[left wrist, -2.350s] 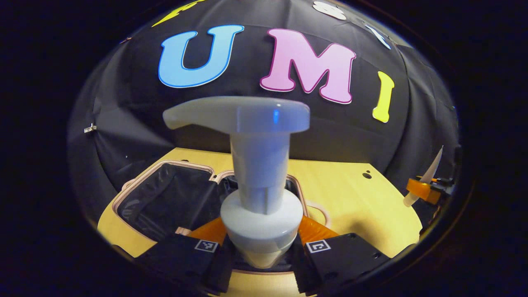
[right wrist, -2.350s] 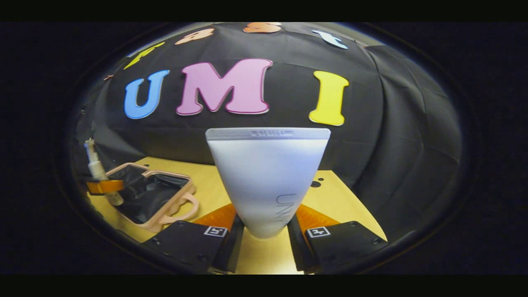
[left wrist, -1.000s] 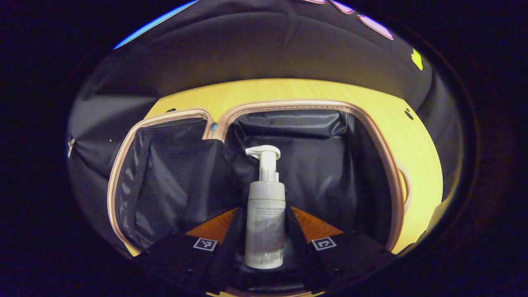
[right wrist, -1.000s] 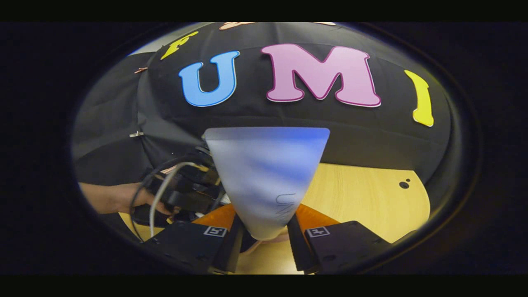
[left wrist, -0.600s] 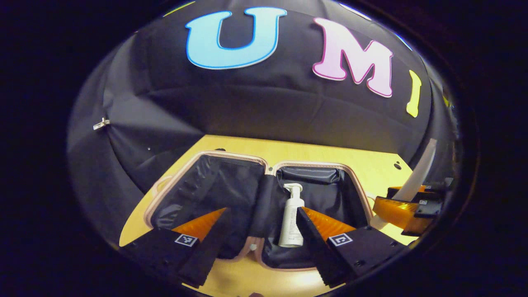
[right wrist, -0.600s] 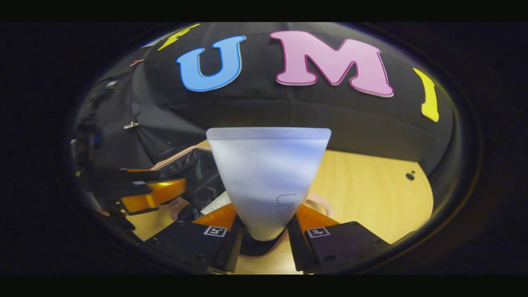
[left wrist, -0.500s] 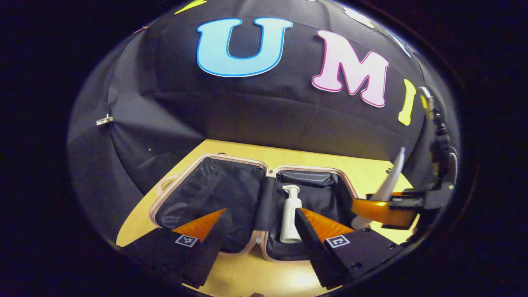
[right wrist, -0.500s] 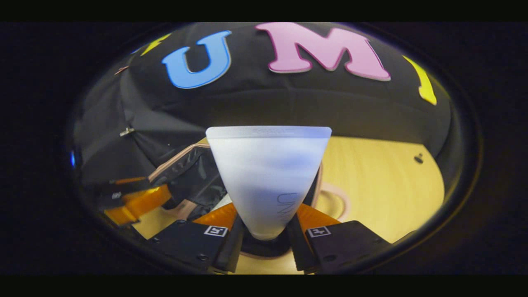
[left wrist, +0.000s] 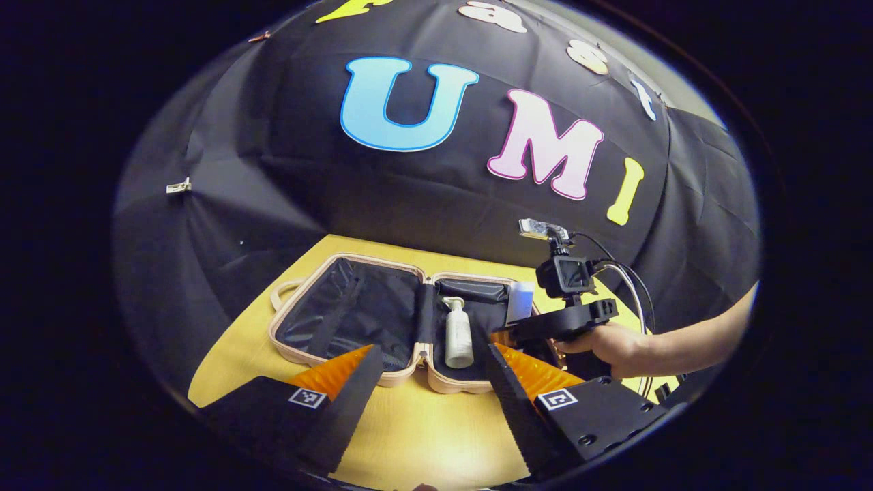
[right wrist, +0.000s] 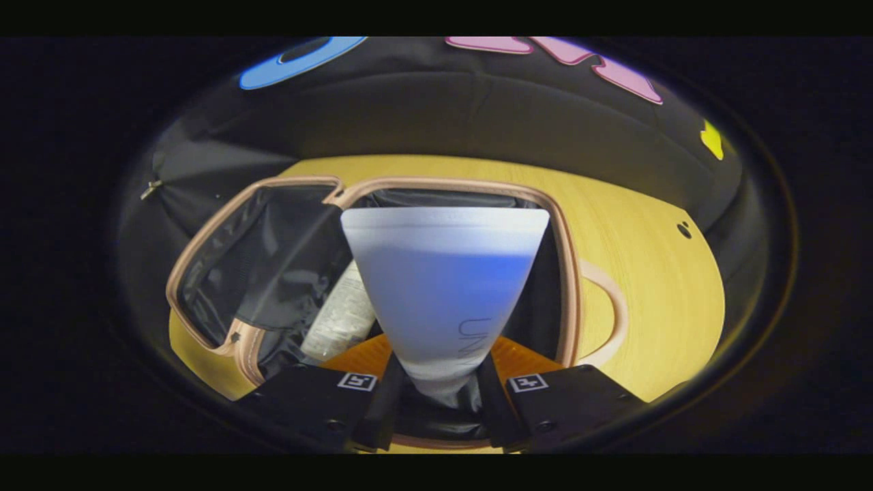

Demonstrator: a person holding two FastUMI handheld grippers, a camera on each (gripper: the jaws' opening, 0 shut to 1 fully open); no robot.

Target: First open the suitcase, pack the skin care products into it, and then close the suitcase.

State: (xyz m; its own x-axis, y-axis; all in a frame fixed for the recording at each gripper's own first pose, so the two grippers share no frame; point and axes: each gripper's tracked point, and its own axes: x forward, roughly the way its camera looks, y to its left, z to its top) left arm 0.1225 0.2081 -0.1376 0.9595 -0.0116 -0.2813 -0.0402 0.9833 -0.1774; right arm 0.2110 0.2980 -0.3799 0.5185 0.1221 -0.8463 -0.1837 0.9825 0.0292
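Pink-trimmed and lined in black, the suitcase (left wrist: 382,320) lies open flat on the wooden surface (left wrist: 423,436), its two halves side by side. In the left gripper view, the white pump bottle (left wrist: 458,334) lies in the half toward 3 o'clock, nozzle pointing to 12 o'clock. The left gripper (left wrist: 426,378) hangs near the case's front edge, jaws spread wide and holding nothing. A hand (left wrist: 603,344) at 4 o'clock carries the right gripper (right wrist: 436,392), whose jaws pinch the narrow end of a white tube (right wrist: 443,286) (wide crimped end up) over that same half, beside the bottle.
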